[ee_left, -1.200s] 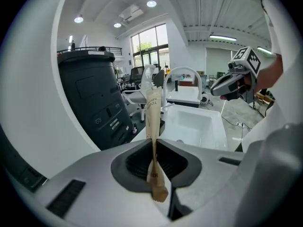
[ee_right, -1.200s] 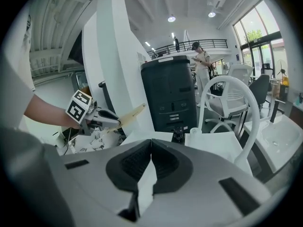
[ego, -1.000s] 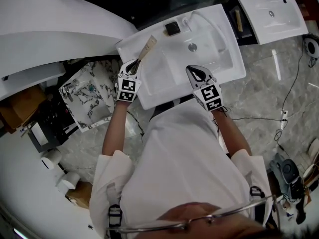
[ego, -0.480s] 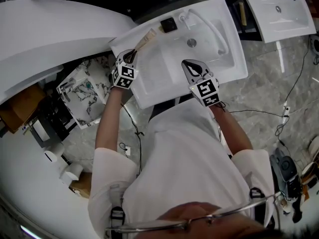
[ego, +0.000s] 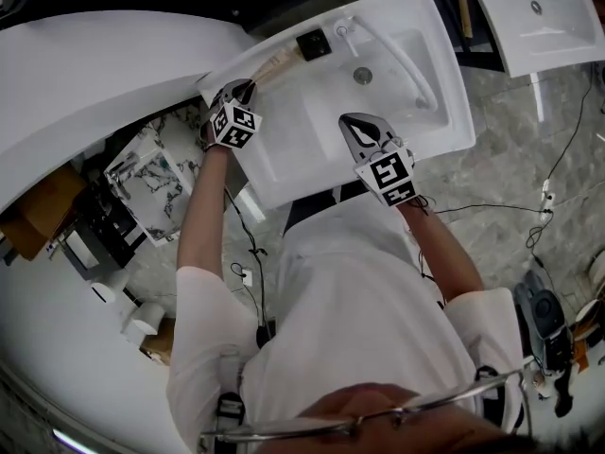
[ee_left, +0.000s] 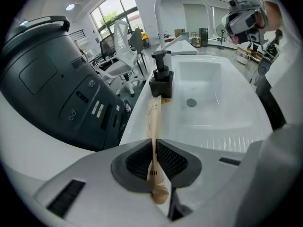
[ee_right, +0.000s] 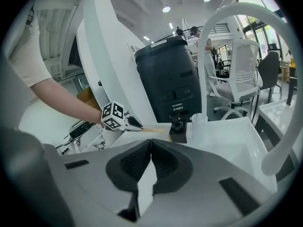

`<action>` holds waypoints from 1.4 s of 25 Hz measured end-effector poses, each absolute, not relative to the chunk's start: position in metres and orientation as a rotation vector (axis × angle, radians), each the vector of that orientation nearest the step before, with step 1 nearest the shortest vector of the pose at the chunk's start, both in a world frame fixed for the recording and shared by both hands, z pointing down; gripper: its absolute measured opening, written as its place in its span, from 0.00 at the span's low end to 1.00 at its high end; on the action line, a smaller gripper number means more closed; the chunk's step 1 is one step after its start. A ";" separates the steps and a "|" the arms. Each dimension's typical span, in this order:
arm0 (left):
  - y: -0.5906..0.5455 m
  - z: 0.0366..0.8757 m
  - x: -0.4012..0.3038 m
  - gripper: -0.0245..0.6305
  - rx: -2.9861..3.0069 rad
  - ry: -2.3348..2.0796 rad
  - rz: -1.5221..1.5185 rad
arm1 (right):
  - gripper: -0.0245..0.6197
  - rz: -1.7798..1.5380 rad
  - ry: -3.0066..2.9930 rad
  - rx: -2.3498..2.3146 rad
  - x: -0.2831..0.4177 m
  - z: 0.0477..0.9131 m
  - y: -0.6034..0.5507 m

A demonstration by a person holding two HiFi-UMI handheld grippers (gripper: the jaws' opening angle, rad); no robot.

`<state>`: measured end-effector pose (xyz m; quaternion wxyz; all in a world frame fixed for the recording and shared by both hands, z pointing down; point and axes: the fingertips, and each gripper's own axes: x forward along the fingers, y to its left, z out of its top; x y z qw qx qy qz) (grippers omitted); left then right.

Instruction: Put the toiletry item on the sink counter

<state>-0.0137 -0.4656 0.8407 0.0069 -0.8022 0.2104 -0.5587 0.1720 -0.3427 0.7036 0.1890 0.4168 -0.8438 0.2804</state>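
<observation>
Head view: the left gripper (ego: 242, 90) has moved up the white sink (ego: 284, 154), and the tan tube (ego: 272, 64) is now near the black soap bottle (ego: 314, 44). Left gripper view: its fingers (ee_left: 171, 159) squeeze the tube. Right gripper view: the right gripper (ee_right: 150, 145) is pinched closed and empty, with a dark machine (ee_right: 165, 74) behind.

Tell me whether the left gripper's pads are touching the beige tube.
Touching. The left gripper view shows the left gripper closed on the beige tube, with both pads pressed flat against its sides.
</observation>
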 end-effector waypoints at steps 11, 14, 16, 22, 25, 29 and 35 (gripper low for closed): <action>-0.483 0.879 -0.022 0.09 -2.453 0.630 -1.867 | 0.05 0.820 -2.333 1.166 0.177 0.715 -0.340; -0.482 0.882 -0.025 0.21 -2.454 0.669 -1.910 | 0.05 0.822 -2.334 1.157 0.176 0.716 -0.339; -0.481 0.883 -0.029 0.26 -2.471 0.701 -1.936 | 0.05 0.818 -2.340 1.151 0.175 0.715 -0.338; -0.474 0.866 -0.035 0.27 -2.511 0.774 -1.913 | 0.05 0.794 -2.361 1.138 0.171 0.705 -0.338; -0.471 0.854 -0.037 0.27 -2.519 0.800 -1.886 | 0.05 0.787 -2.371 1.135 0.169 0.701 -0.338; -0.468 0.833 -0.037 0.27 -2.534 0.851 -1.827 | 0.05 0.767 -2.384 1.123 0.166 0.692 -0.336; -0.453 0.800 -0.039 0.27 -2.592 0.901 -1.745 | 0.05 0.727 -2.402 1.096 0.156 0.681 -0.331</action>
